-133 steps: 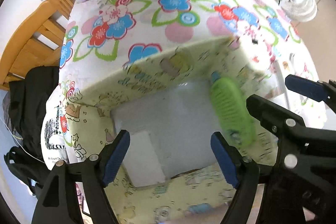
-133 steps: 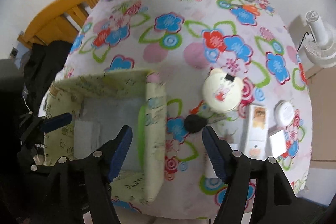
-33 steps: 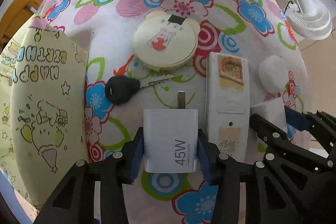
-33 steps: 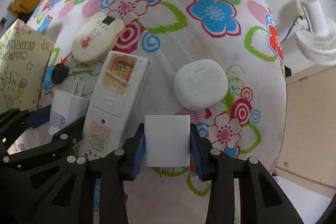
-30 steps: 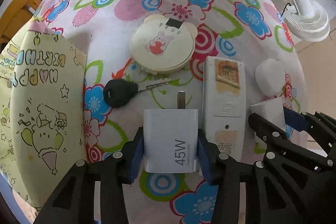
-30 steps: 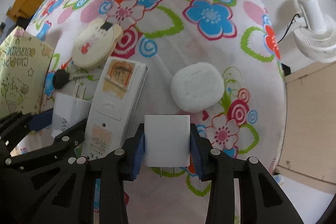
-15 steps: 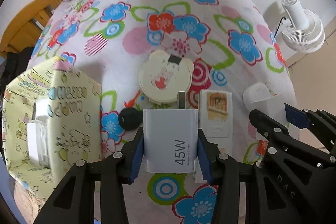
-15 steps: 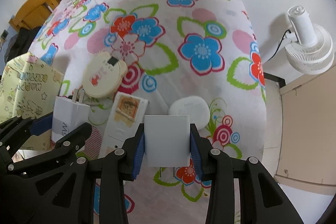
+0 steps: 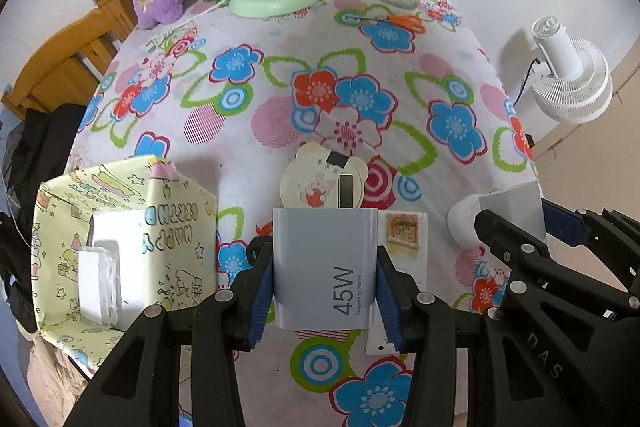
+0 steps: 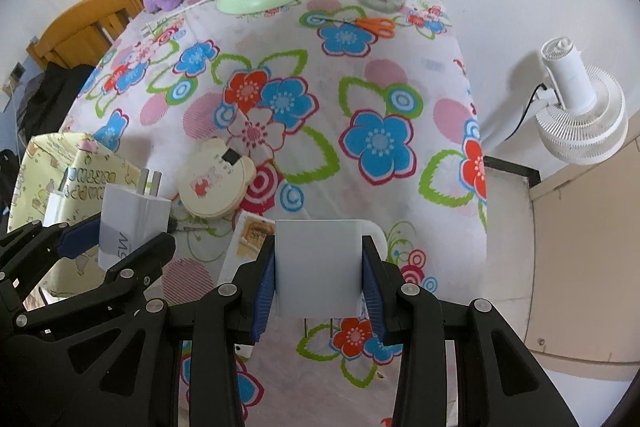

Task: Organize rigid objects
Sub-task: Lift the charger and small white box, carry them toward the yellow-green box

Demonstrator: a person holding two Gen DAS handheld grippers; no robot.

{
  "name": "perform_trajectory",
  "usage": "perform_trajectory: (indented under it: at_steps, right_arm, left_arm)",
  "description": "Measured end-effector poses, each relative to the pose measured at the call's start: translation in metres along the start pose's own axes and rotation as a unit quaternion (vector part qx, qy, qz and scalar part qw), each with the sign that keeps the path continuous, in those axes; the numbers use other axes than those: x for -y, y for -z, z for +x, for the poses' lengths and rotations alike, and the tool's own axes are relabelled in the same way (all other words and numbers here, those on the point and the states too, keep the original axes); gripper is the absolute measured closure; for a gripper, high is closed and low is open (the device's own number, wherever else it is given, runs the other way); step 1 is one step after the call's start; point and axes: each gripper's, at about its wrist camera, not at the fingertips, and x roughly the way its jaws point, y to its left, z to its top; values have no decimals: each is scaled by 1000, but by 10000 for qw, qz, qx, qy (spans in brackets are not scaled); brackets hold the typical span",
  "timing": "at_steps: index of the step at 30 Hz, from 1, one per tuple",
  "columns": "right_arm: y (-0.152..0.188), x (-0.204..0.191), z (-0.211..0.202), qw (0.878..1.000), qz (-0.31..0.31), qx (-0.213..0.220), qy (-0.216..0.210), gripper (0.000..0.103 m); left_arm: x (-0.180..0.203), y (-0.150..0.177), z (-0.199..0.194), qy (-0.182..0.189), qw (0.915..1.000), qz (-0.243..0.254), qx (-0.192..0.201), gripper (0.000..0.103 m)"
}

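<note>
While both chargers hang above the flowered surface (image 9: 280, 115), the left hand-held gripper (image 9: 325, 291) is clenched on the 45W charger (image 9: 325, 267), prongs pointing away from the camera, and the right hand-held gripper (image 10: 319, 273) is clamped on a plain white charger (image 10: 319, 267) whose prongs point down and back toward the camera. Judging by the task, both are bound for the yellow patterned box (image 9: 120, 243), which sits to the left of the 45W charger and already holds a white block (image 9: 98, 283). Its soft-looking paper walls could buckle or tip if a charger catches the rim on the way in. Both hand-held grippers converging on the box could also collide over its narrow mouth. The smooth charger faces may slip in the pads if the grip eases. Only the left wrist view looks into the box and shows the printed wattage. Only the right wrist view shows both prongs of the 45W charger, with the bear-shaped compact (image 10: 216, 187) on the surface just right of it, and the plain charger's own pins beneath its body.
</note>
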Motion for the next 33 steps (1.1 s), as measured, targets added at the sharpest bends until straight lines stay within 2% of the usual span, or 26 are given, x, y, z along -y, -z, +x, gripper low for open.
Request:
perform_trajectory:
  at_steps: [23, 33]
  right_arm:
    - [-19, -4, -51, 9985, 240, 482, 116, 61]
    - [-17, -17, -68, 9968, 433, 636, 221, 61]
  left_arm:
    - [-4, -19, -51, 74, 9985, 136, 519, 56]
    - [-20, -19, -64, 255, 9977, 166, 613, 56]
